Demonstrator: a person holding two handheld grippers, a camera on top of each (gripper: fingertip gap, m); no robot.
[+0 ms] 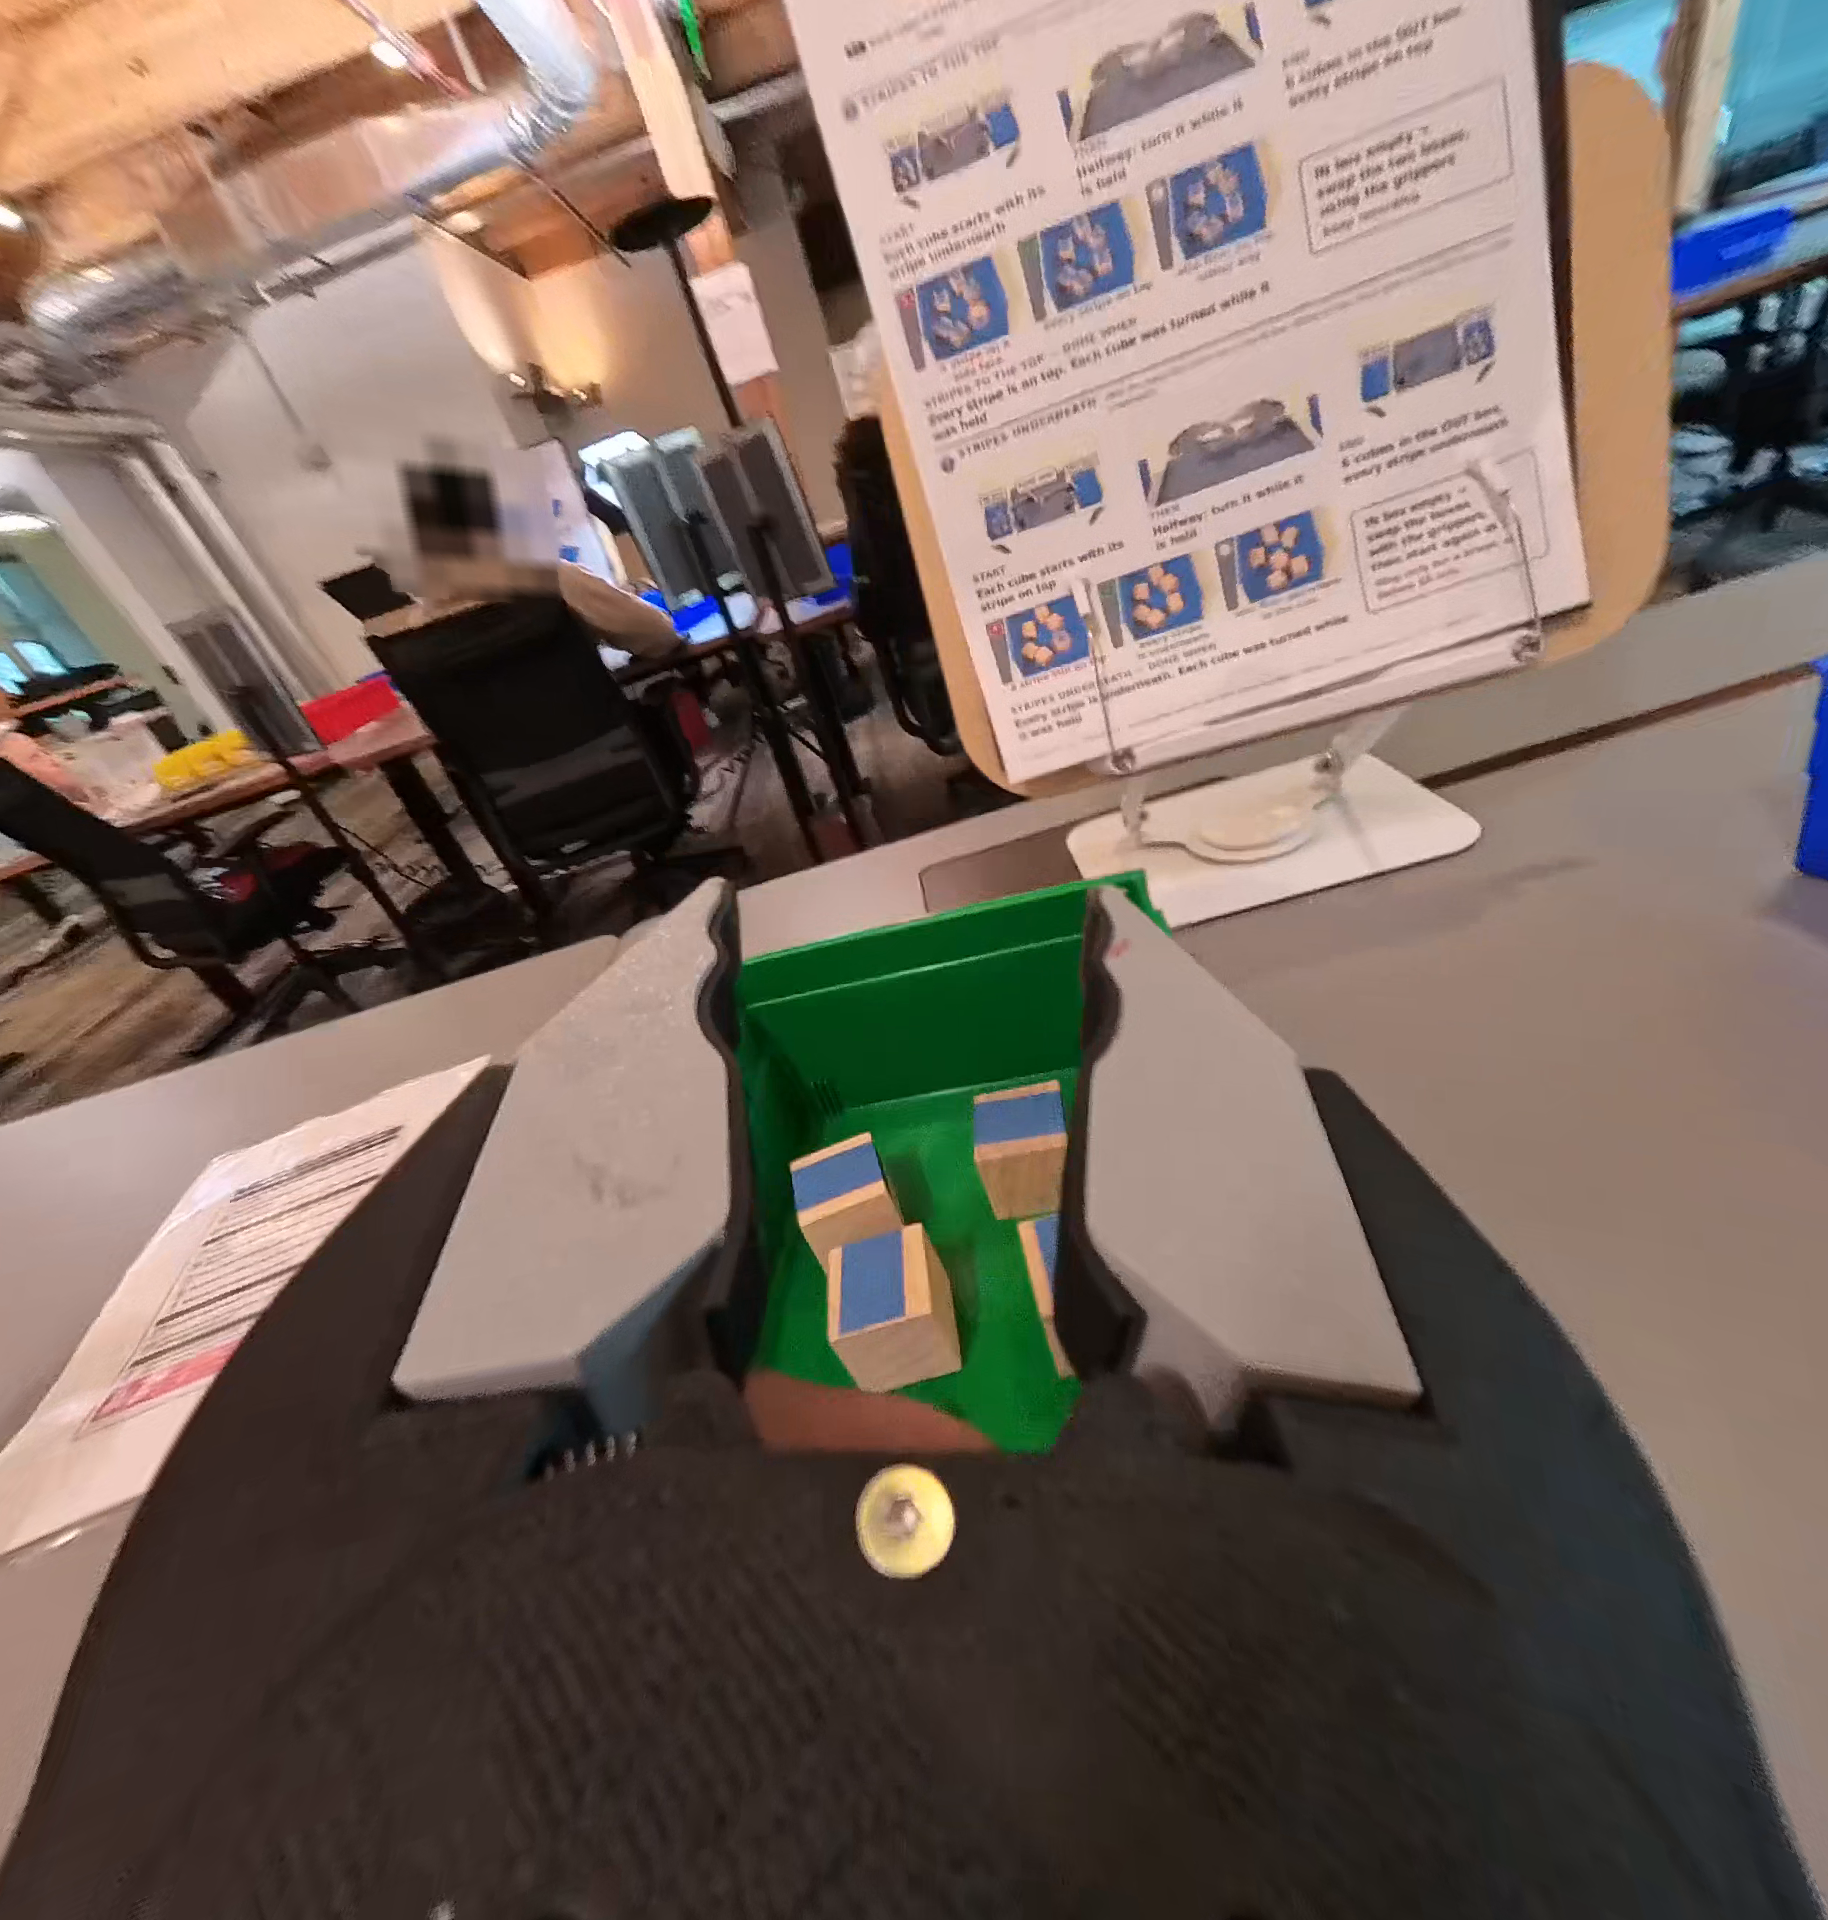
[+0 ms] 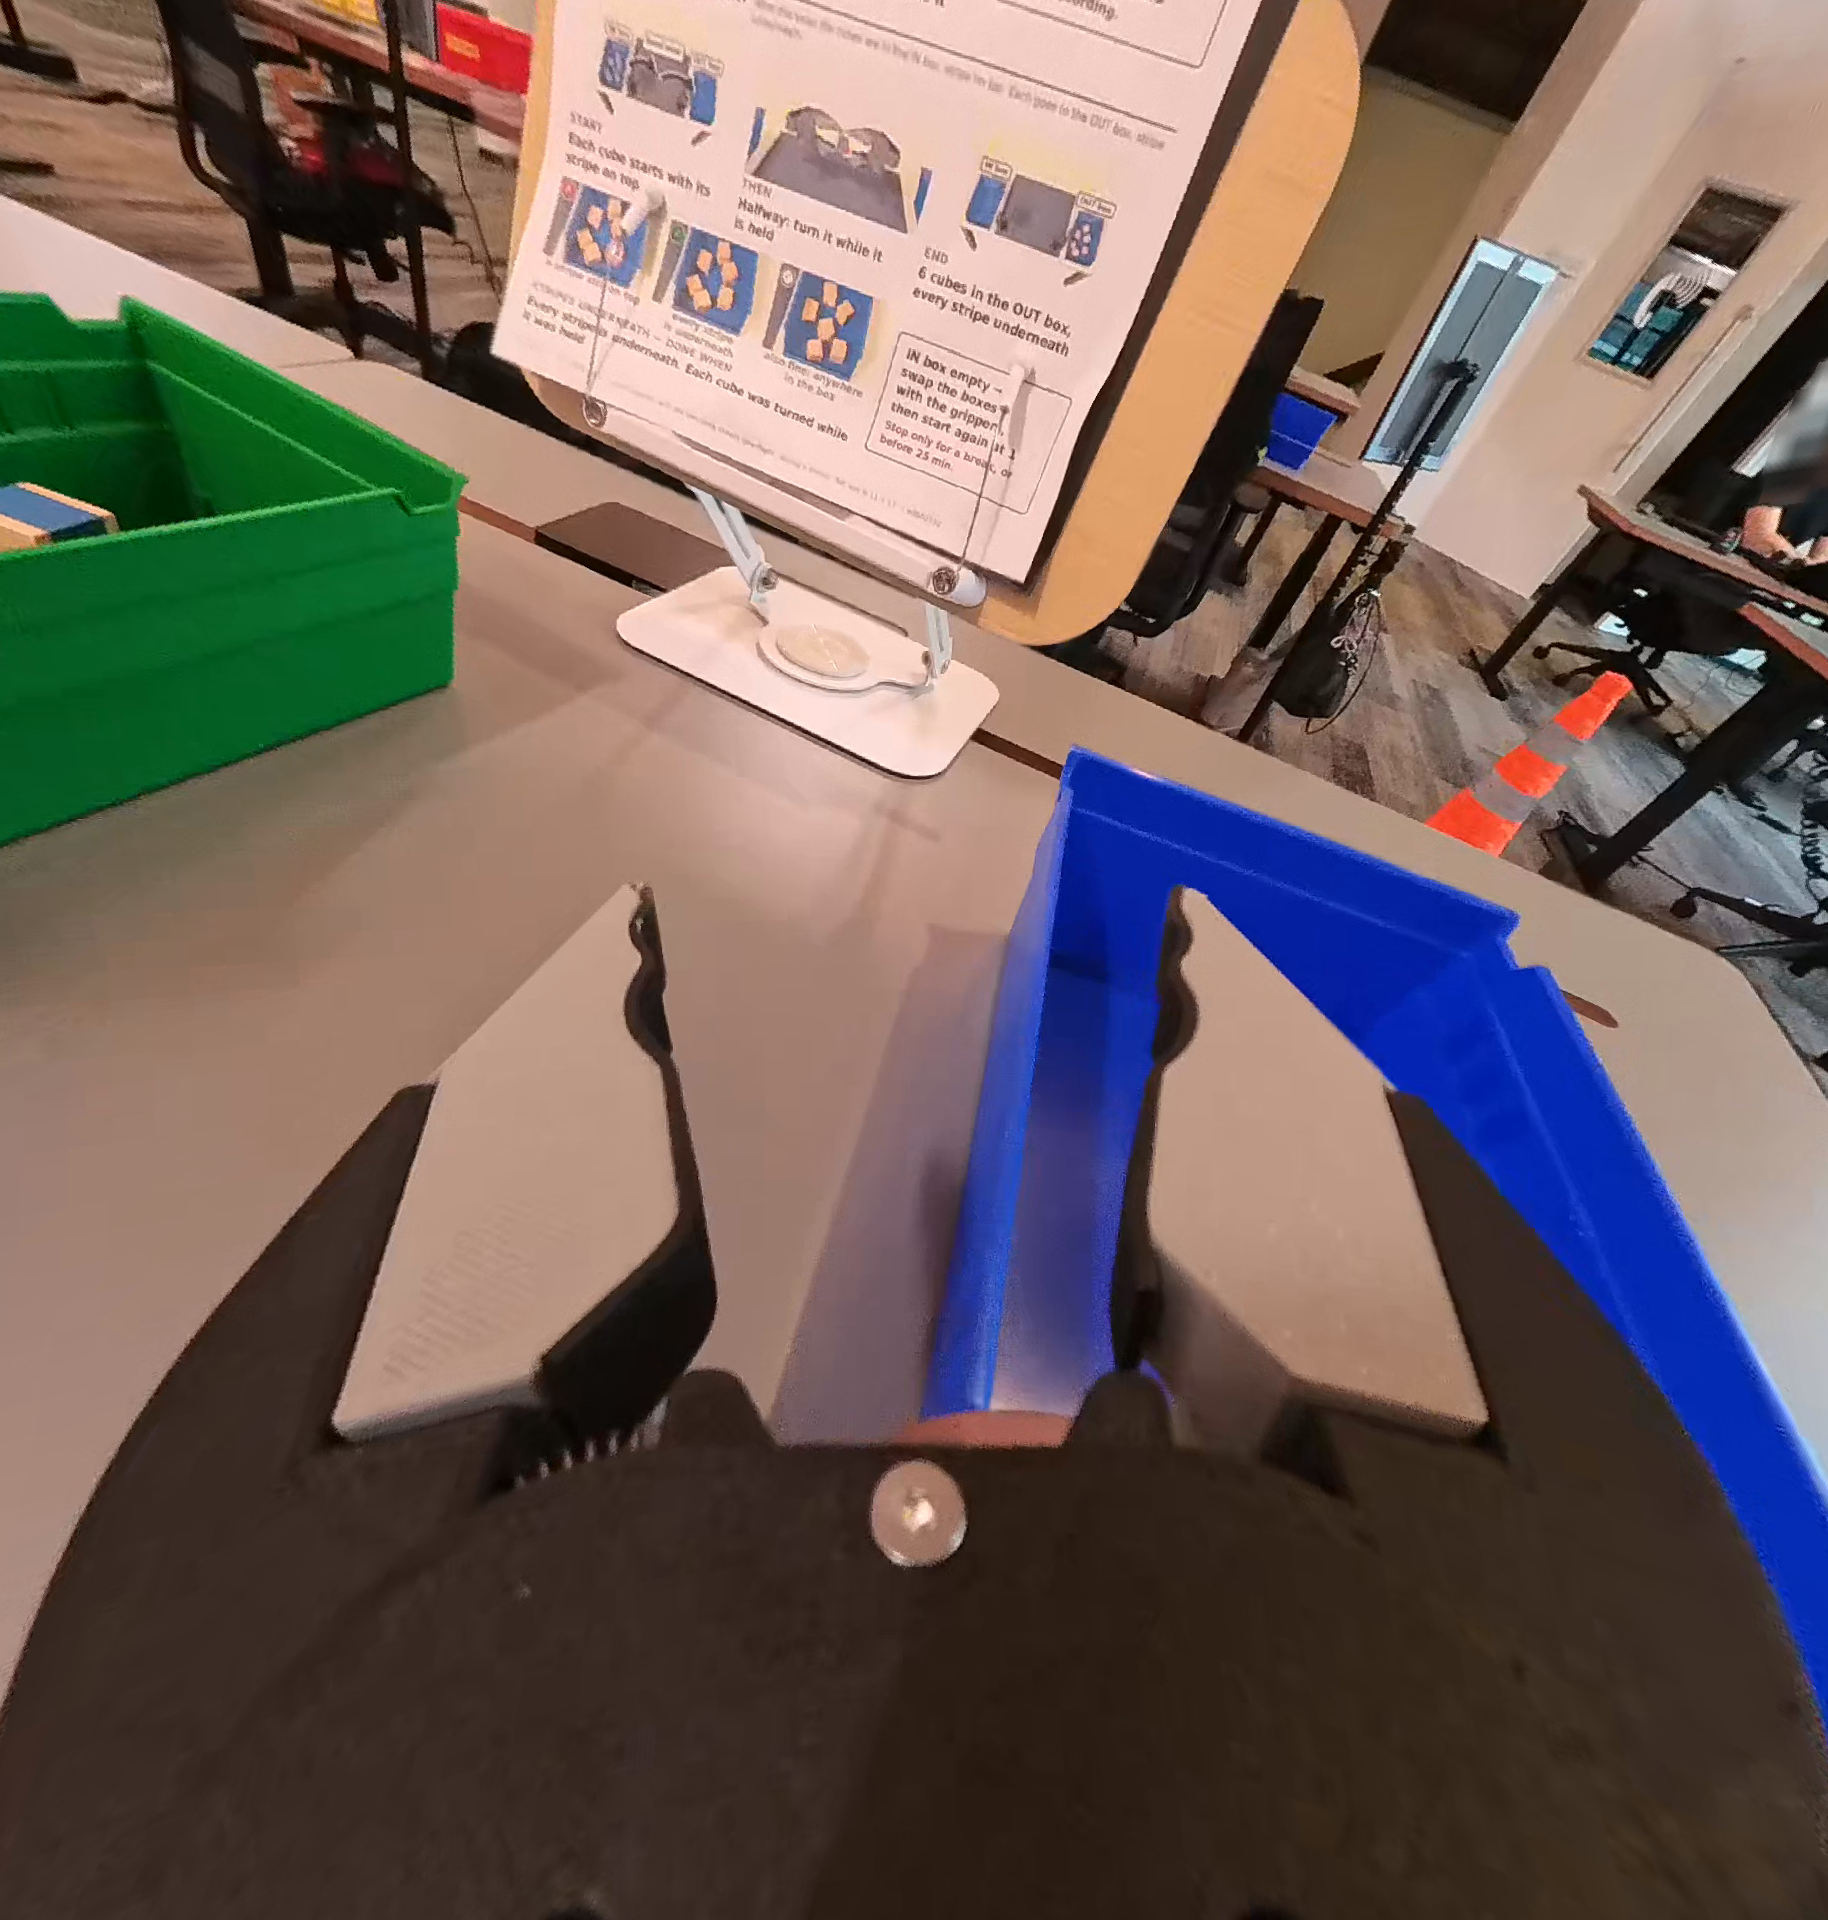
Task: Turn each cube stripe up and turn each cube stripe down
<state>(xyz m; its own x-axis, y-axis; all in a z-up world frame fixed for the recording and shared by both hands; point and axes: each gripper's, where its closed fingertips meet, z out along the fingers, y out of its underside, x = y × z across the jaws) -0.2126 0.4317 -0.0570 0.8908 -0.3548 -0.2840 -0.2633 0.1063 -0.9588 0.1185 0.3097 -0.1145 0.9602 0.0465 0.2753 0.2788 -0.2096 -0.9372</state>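
Grey table [image 2: 266,987] carrying everything. Green bin [image 2: 214,623] sitting on it at the left, blue bin [image 2: 1305,883] sitting at the right, the two well apart with bare tabletop lying between. White stand base [image 2: 889,727] resting at the far middle, holding up an instruction sheet board [image 2: 1201,364]. Dark flat rectangle [image 2: 619,540] lying just beside the base, toward the green bin. Printed paper sheet [image 1: 193,1299] lying flat at the near left.
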